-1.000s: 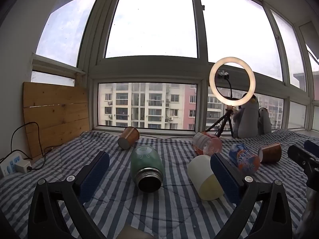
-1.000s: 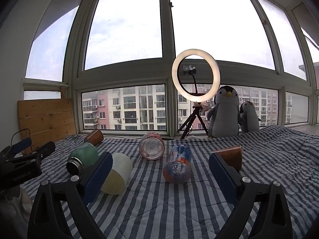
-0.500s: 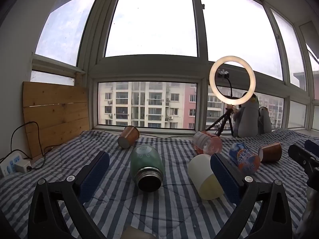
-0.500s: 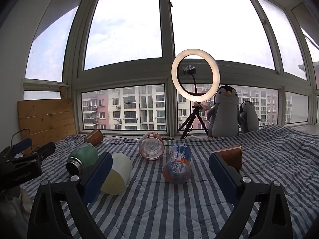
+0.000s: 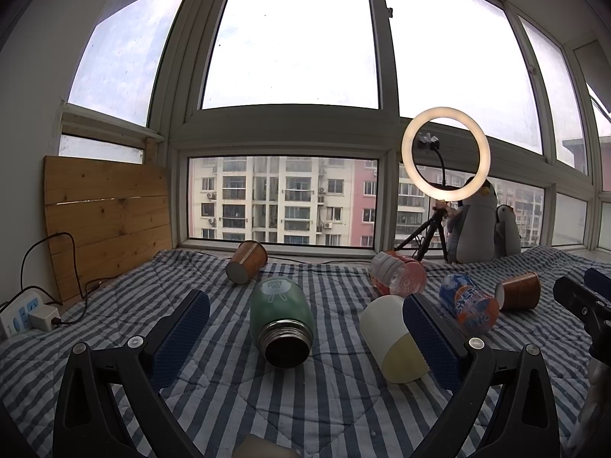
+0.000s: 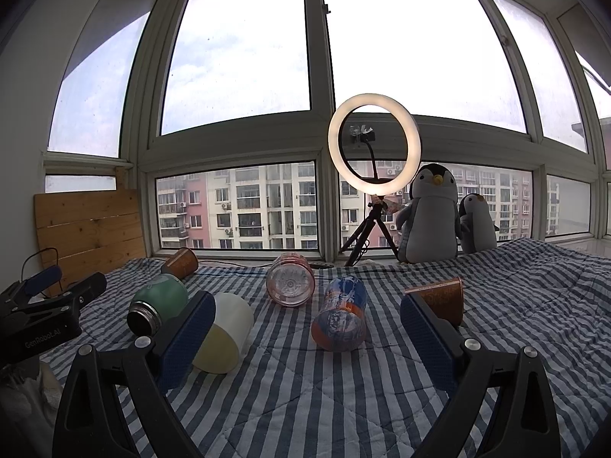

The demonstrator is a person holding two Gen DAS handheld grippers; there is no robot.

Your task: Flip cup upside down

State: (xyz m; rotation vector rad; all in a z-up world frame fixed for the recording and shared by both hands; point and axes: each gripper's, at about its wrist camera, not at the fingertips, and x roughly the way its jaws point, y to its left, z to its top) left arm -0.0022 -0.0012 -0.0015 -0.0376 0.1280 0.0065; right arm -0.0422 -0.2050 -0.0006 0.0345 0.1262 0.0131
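Several cups and bottles lie on their sides on a striped blanket (image 5: 305, 400). A green steel bottle (image 5: 280, 316) lies mouth toward me between the fingers of my open left gripper (image 5: 305, 328). A white-and-yellow cup (image 5: 389, 337) lies by its right finger. A brown paper cup (image 5: 247, 261) lies further back. My right gripper (image 6: 305, 328) is open and empty; a blue-orange bottle (image 6: 340, 318) lies ahead between its fingers. The white-yellow cup (image 6: 225, 332) is behind its left finger, a brown paper cup (image 6: 439, 299) behind its right one.
A clear pink bottle (image 6: 291, 283) lies mid-blanket. A ring light on a tripod (image 6: 374, 145) and two penguin plush toys (image 6: 431, 213) stand by the window. A wooden board (image 5: 107, 221) and a power strip (image 5: 23, 315) with cables are at the left.
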